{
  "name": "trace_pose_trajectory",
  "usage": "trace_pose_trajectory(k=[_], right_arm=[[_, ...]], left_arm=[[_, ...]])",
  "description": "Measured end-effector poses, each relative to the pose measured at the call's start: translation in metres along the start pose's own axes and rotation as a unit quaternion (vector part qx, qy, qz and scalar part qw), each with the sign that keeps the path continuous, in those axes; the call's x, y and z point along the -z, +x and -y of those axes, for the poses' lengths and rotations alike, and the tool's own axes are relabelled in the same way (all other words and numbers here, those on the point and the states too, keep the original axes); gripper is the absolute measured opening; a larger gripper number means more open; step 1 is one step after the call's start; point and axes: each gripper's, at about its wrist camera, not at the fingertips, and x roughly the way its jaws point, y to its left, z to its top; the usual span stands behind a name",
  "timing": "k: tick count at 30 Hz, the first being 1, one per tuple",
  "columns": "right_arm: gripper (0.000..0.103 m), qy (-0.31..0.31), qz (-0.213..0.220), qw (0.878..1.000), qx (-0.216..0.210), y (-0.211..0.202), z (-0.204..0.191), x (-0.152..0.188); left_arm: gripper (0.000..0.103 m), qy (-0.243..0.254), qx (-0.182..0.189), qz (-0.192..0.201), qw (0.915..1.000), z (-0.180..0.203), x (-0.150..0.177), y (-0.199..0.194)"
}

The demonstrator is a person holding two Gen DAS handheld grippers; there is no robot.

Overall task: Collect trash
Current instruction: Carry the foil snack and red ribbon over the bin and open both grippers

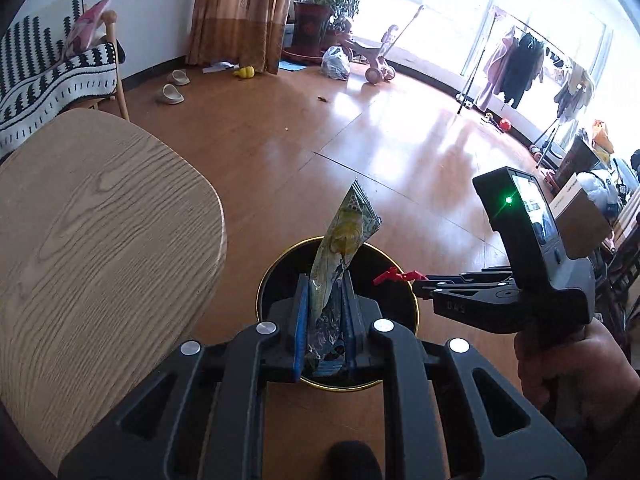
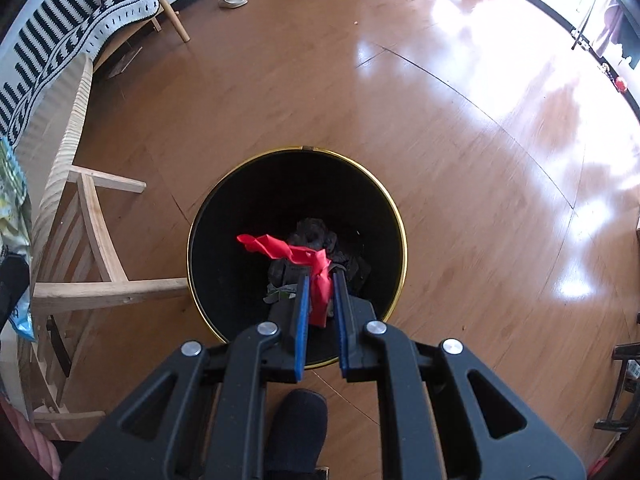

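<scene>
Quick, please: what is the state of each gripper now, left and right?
Left gripper: closed on a yellow-green snack wrapper, above the black bin.
Right gripper: closed on a red scrap, over the bin.

A home living room: curtains (image 1: 244,12), slippers (image 1: 170,94), clothes rack (image 1: 516,60).

bin mouth (image 2: 224,208) open, chair (image 2: 92,292) beside

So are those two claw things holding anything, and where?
Left gripper pinches a snack wrapper by its lower end; right gripper pinches a red scrap by one end.
</scene>
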Motion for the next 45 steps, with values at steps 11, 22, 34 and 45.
trace_pose_trajectory(k=[11, 22, 34, 45], right_arm=[[0.022, 0.013, 0.000, 1.000, -0.012, -0.007, -0.003, -0.007], [0.078, 0.063, 0.044, 0.997, -0.002, -0.031, 0.017, -0.012], [0.083, 0.116, 0.095, 0.989, 0.011, -0.067, 0.037, -0.010], [0.083, 0.067, 0.118, 0.991, -0.013, -0.093, -0.029, -0.016]], left_arm=[[0.014, -0.002, 0.000, -0.004, 1.0000, -0.006, -0.002, 0.003], [0.014, 0.000, 0.011, -0.025, 0.9996, -0.005, -0.001, 0.023], [0.042, 0.012, 0.025, -0.044, 0.9986, 0.007, -0.003, 0.054], [0.092, -0.009, 0.025, 0.002, 0.9996, -0.016, 0.002, -0.010]])
